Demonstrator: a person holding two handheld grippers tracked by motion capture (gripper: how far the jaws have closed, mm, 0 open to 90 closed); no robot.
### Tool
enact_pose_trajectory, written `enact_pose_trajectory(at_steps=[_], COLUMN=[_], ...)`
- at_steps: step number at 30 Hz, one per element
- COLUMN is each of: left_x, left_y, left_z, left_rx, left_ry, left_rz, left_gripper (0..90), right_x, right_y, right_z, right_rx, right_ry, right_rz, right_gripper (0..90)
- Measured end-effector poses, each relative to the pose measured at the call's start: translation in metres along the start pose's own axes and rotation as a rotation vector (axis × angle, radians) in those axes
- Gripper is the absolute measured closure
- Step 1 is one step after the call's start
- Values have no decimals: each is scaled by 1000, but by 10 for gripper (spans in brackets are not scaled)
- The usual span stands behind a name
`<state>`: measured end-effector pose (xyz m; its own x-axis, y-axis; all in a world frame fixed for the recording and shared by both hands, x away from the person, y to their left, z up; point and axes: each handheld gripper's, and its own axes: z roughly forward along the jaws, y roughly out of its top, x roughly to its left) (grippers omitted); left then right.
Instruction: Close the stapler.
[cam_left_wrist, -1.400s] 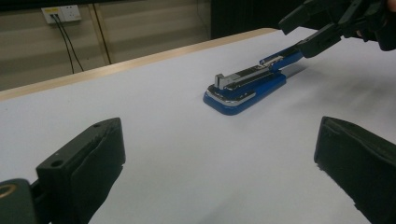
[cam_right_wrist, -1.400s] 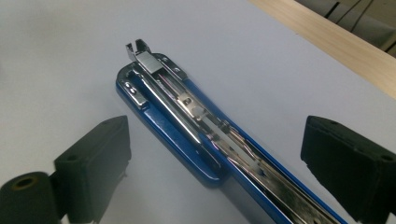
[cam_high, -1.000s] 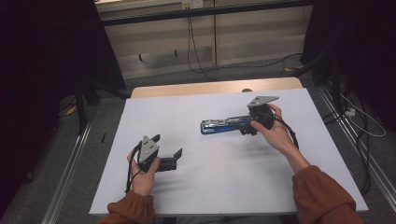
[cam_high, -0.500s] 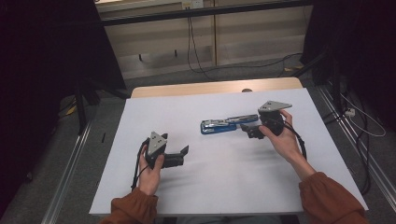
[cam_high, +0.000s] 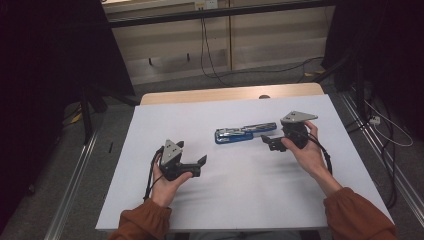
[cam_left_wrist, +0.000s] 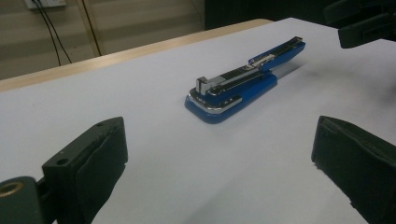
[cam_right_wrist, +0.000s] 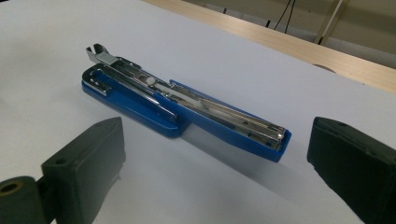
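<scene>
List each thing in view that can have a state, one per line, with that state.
stapler: lying flat on the white sheet, its top swung open so the metal staple channel shows, held by neither gripper.
left gripper: open, holding nothing, apart from the stapler.
right gripper: open, holding nothing, close beside the stapler's right end.
white sheet: spread flat over the table.

Blue stapler (cam_high: 245, 133) with chrome magazine, lid swung open flat, lying lengthwise on white tabletop, untouched.
</scene>
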<state>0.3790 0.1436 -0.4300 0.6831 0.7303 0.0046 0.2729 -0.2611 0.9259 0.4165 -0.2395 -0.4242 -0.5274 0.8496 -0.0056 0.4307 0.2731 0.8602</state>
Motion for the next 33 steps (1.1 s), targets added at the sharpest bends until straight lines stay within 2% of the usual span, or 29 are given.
enact_pose_trajectory(at_steps=[2, 4, 6, 10, 13, 15, 18, 20, 21, 23, 25, 27, 28, 30, 32, 33], left_x=[-1, -1, -1, -1, -1, -1, 0, 1, 1, 2, 4, 5, 5, 4, 4, 4], left_y=[2, 3, 4, 6, 9, 12, 16, 16, 15, 14, 15, 18, 19, 19, 18, 18], left_z=[6, 10, 14, 21, 27, 29, 33, 36, 38, 42, 46, 50, 52, 57, 63, 65], left_rx=[-1, 5, 4, 5, 8, 0, -10, -9, -5, 16, 20, 23, 20, 19, 45, 40], left_ry=[-5, -12, -11, -26, -28, -27, -26, -16, -25, -22, -25, -23, -29, -16, -32, -34], left_rz=[17, 21, 23, 3, -3, -8, -34, -39, -47, -40, -33, -40, -47, -30, -26, -31], left_gripper=[47, 47, 49, 72, 106, 121, 180, 213, 231, 272, 348, 382, 432, 482, 580, 620], right_x=[0, 0, 2, 0, -2, -4, -5, -3, -2, -2, -2, -4, -5, -7, -9, -11], right_y=[-1, -1, -2, -5, -9, -11, -13, -13, -13, -11, -10, -10, -11, -12, -13, -13], right_z=[-2, -4, -5, -7, -6, -5, -3, -4, -4, -4, -4, -5, -5, -5, -5, -5], right_rx=[15, 10, 15, -16, -8, 1, 2, 2, -1, -12, -16, -15, -12, 1, 6, -4], right_ry=[-25, -18, -22, -11, -11, 2, 16, 20, 24, 27, 31, 31, 33, 32, 30, 27], right_rz=[-24, -15, -34, 9, 4, 21, 43, 27, 26, 15, 12, 15, 14, 11, 9, 18], right_gripper=[42, 38, 37, 38, 39, 42, 40, 44, 45, 51, 54, 54, 55, 54, 54, 54])
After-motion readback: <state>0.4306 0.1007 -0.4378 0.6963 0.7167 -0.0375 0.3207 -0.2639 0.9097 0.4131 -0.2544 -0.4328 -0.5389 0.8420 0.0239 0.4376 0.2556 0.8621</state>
